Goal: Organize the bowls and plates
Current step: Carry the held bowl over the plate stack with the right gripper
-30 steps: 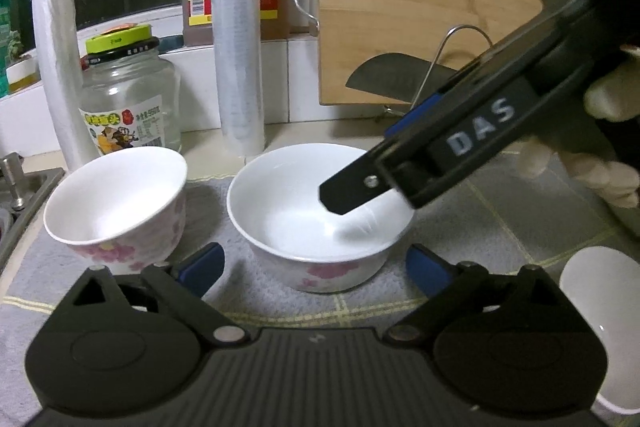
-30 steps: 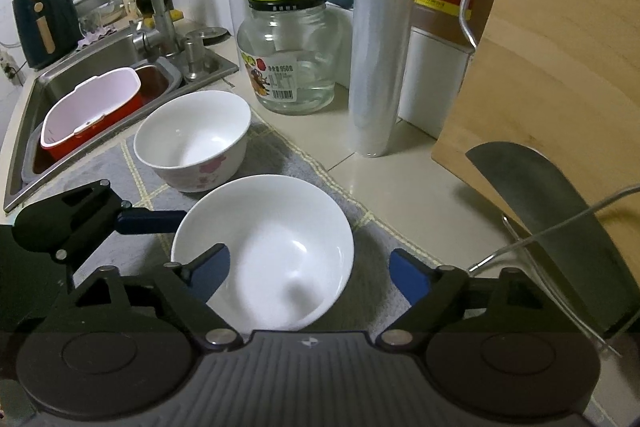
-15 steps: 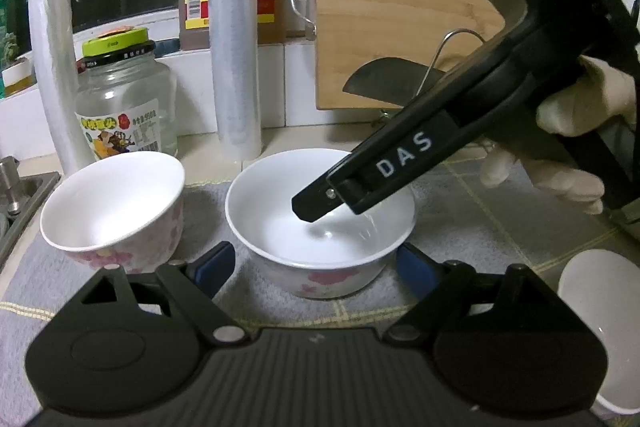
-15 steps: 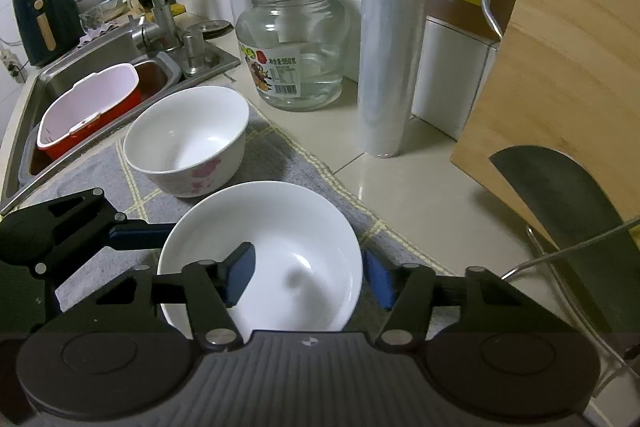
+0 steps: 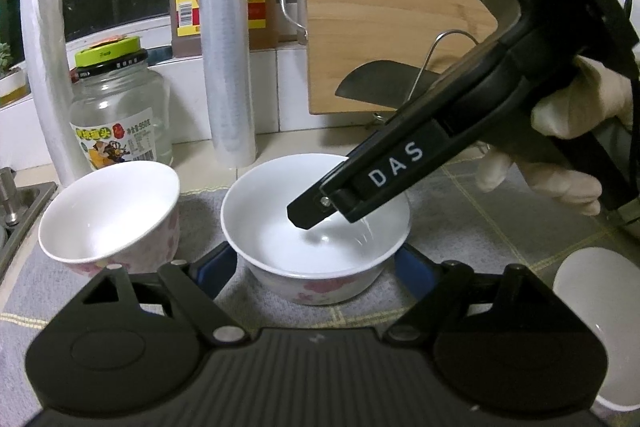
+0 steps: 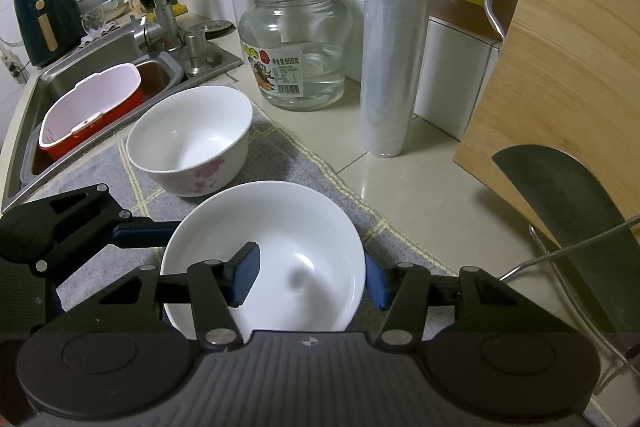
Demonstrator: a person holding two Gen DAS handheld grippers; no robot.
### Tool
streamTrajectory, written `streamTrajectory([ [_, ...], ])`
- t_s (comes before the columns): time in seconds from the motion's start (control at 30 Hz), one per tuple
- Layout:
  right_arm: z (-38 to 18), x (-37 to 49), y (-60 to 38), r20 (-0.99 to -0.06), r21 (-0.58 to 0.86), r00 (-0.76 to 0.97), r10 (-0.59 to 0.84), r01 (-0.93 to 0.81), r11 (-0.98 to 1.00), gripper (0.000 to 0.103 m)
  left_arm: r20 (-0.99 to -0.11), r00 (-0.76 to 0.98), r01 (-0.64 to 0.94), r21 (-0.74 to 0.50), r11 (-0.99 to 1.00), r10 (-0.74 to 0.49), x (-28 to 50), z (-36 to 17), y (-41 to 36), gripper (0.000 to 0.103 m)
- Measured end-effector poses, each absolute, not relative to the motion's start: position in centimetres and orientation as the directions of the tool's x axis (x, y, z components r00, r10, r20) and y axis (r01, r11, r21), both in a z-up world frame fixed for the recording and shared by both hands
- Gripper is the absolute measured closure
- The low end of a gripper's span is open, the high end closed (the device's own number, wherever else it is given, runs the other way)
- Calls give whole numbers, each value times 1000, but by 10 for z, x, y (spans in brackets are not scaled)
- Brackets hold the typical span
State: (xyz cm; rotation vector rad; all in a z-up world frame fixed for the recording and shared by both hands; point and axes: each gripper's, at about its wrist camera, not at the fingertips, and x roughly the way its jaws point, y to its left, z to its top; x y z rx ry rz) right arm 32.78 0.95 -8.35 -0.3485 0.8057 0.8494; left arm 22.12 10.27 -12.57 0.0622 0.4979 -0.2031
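Left wrist view: my left gripper [image 5: 316, 267] has been closing; its pads flank the near bowl [image 5: 316, 227] mid-mat, and I cannot tell whether they press. A second bowl [image 5: 108, 215] sits toward the sink-side edge of the mat [image 5: 480, 227].

Right wrist view: my right gripper [image 6: 312, 279] is clamped on that near bowl's [image 6: 280, 227] rim. Nothing is stacked yet, so I judge all sorting remains.

Small white dish [image 5: 596, 339], at 4 o'clock: cut by the frame edge, partly behind my left gripper's [image 5: 316, 267] body.
Near bowl's [image 6: 276, 255] near rim: hidden under my right gripper [image 6: 310, 281].
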Motion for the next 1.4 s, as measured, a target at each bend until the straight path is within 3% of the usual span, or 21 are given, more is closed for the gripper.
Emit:
streamTrajectory([
  [1.4, -22, 204, -57, -702, 77, 394, 593, -786, 613, 42, -478, 835, 320, 16, 947, -274, 110, -77, 71, 17],
])
